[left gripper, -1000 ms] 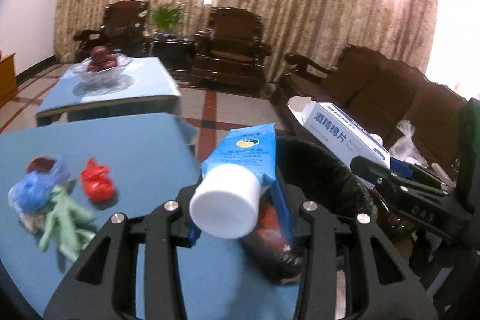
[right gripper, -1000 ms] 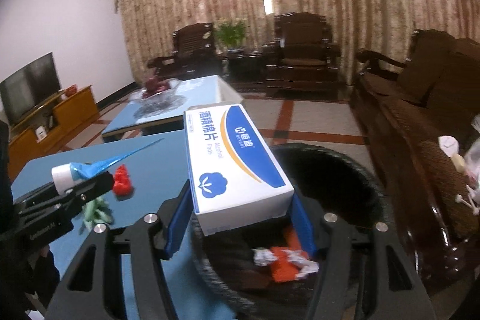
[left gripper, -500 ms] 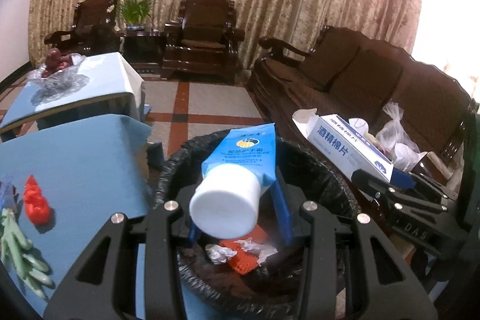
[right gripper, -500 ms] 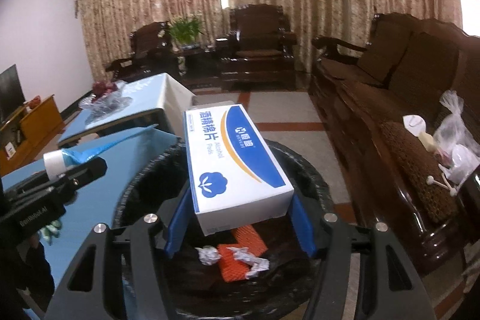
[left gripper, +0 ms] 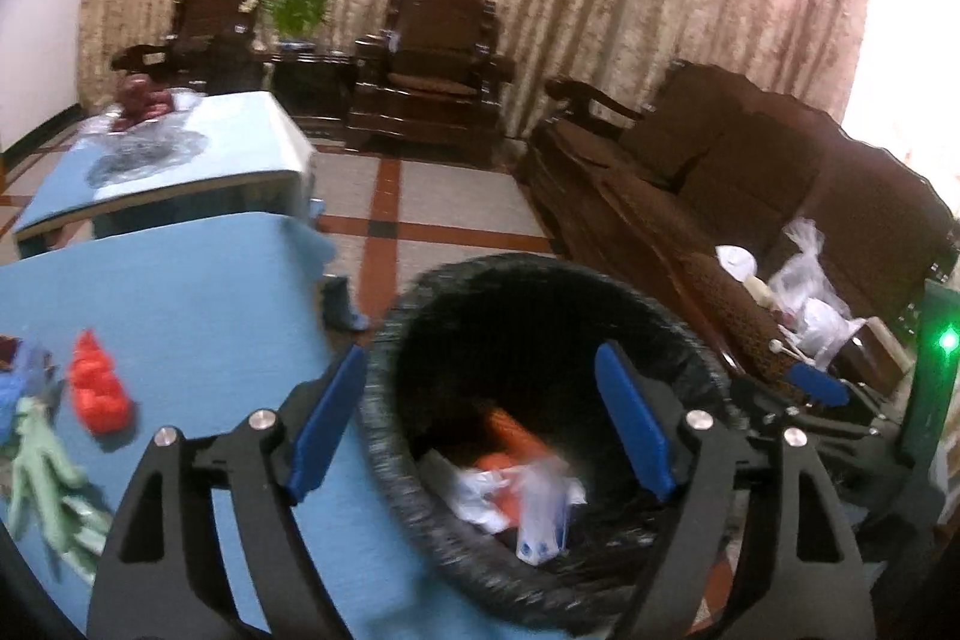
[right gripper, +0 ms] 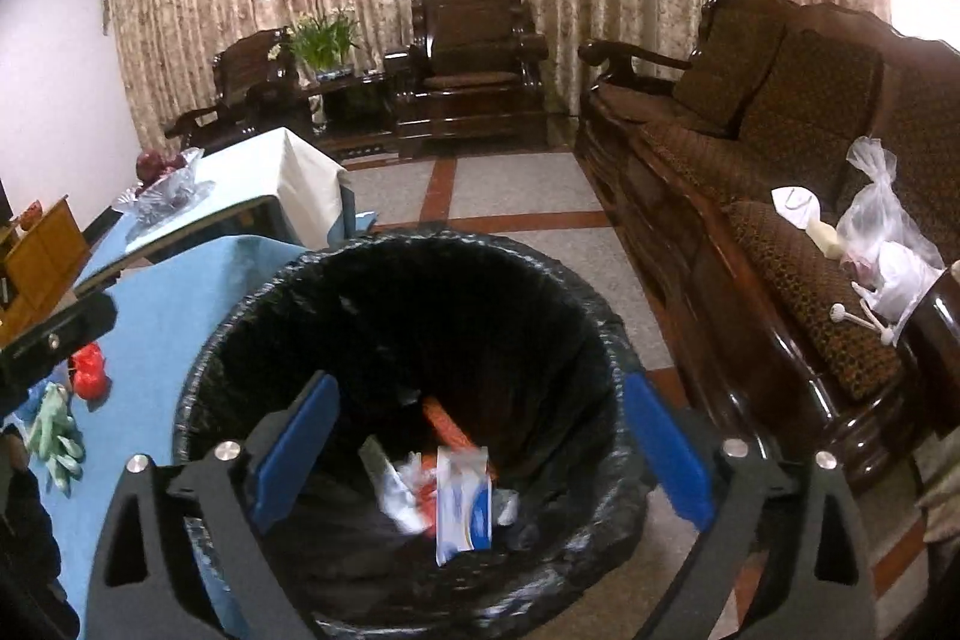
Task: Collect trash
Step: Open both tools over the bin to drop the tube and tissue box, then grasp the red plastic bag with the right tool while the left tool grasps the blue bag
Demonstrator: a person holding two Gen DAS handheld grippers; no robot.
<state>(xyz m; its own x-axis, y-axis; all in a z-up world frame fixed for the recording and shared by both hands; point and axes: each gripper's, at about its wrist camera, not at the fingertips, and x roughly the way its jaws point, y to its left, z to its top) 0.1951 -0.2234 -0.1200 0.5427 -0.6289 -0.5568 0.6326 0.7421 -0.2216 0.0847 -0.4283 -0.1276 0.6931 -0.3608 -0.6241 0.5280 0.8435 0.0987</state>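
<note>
Both hand-held grippers, left (left gripper: 480, 430) and right (right gripper: 480, 454), have just spread apart, empty, over the bin (right gripper: 204, 370); swinging back carelessly could tip it off its spot beside the tabletop (left gripper: 180, 292) edge.

Bin (right gripper: 198, 388) stands between table (right gripper: 162, 316) and sofa (right gripper: 780, 196).

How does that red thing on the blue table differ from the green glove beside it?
The red thing is a bright, compact, crumpled lump; the green glove is pale, lies flat and has its fingers spread. The green glove lies nearer the camera and reaches further across the cloth. Both rest on the blue table, outside the bin.
</note>
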